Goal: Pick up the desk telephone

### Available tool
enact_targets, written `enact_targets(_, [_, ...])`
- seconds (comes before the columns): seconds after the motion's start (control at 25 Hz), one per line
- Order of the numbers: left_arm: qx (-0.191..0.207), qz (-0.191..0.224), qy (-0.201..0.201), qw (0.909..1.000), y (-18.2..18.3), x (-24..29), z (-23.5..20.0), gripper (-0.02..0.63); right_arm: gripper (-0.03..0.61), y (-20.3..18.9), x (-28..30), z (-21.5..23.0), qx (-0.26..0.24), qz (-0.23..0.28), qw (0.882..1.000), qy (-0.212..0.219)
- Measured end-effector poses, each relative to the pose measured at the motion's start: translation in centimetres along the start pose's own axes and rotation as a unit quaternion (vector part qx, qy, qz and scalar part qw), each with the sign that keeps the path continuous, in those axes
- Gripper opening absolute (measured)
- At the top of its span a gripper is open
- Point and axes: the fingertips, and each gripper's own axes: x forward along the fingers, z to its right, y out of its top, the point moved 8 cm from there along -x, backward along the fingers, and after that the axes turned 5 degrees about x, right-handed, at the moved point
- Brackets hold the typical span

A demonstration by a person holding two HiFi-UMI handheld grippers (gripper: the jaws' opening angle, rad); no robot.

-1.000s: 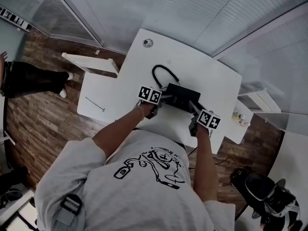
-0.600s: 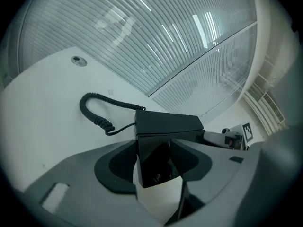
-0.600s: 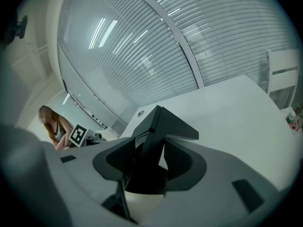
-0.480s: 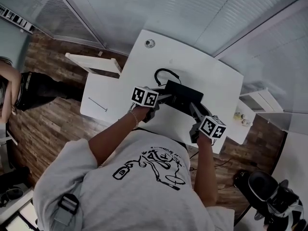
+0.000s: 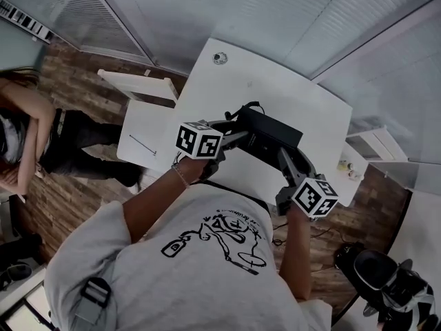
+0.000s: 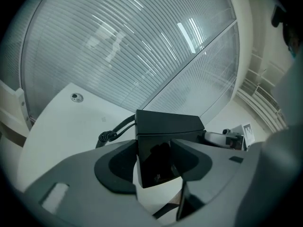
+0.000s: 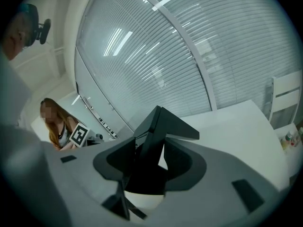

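Head view looks steeply down on white desk point(image 5: 275, 95); both gripper views face telephone point(image 5: 270, 133) close, from opposite ends.

desk telephone point(image 5: 272, 131) is black, table point(image 5: 296, 95) plain white, floor point(image 5: 48, 205) brown wood-grain, t-shirt point(image 5: 138, 281) grey with a black doodle print

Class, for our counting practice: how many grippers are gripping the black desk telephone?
2. The left gripper clamps the left end of the desk telephone, the right gripper its right end. No others appear.

Desk telephone point(image 5: 272, 133) above the table point(image 5: 289, 92)
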Motion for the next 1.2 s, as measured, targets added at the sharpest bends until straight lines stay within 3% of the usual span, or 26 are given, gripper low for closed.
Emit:
enact_targets(0.56, [0.041, 0.053, 0.003, 0.9977, 3.3, -7.3, 5.6, 0.219, 0.181, 2.7, -4.4, -7.1, -0.031, 0.030, 0.999, 0.018])
enact_targets(0.92, [0.064, 0.068, 0.011, 0.9955, 3.9, -8.8, 7.1, 0.219, 0.173, 2.8, -5.5, -7.8, -0.035, 0.030, 0.998, 0.030])
enact_targets(1.2, [0.056, 0.063, 0.009, 0.9964, 3.6, -8.7, 6.9, 0.219, 0.173, 3.1, -5.3, -7.8, -0.030, 0.030, 0.999, 0.032])
